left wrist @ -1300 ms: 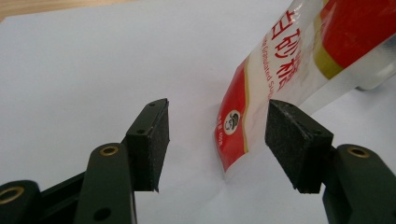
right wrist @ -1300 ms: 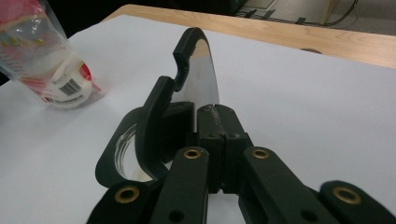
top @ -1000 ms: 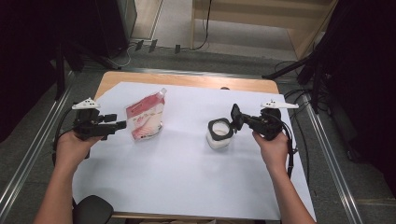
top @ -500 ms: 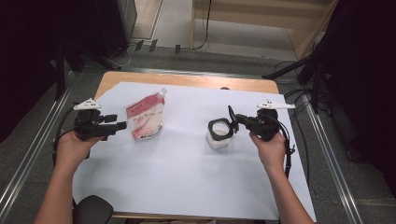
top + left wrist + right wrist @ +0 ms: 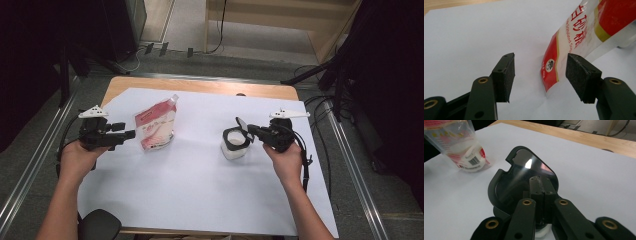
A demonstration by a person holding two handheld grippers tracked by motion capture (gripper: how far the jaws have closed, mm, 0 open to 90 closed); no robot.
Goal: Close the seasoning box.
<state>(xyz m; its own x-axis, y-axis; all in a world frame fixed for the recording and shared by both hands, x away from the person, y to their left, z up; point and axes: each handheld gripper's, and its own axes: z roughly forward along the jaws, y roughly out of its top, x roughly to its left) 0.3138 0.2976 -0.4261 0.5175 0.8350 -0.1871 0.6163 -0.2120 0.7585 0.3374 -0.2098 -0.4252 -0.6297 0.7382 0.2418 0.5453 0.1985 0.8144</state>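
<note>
Red and white film makes up the pouch, which stands left of centre in the high view on the white sheet that covers the counter. In the left gripper view its print reads "Granulated Su…" in red along one edge, beside large white Chinese characters on the red band, with a small round face logo near the bottom corner; the rest of the writing is cut off or too small to read. A barcode label shows on the pouch in the right gripper view, upper left of that frame, its digits too small to read. The pouch has a clear window with white grains inside and a spout at its top corner.

At the left of the high view the left tongs point at the pouch's side, just beside it; the jaws stand apart with nothing between the pads, and the pouch's lower corner lies beyond the gap.

Right of centre sits a small white jar with a black collar and a hinged black lid raised. The right tongs are closed on the lid's edge, pads pinched tight around it.
</note>
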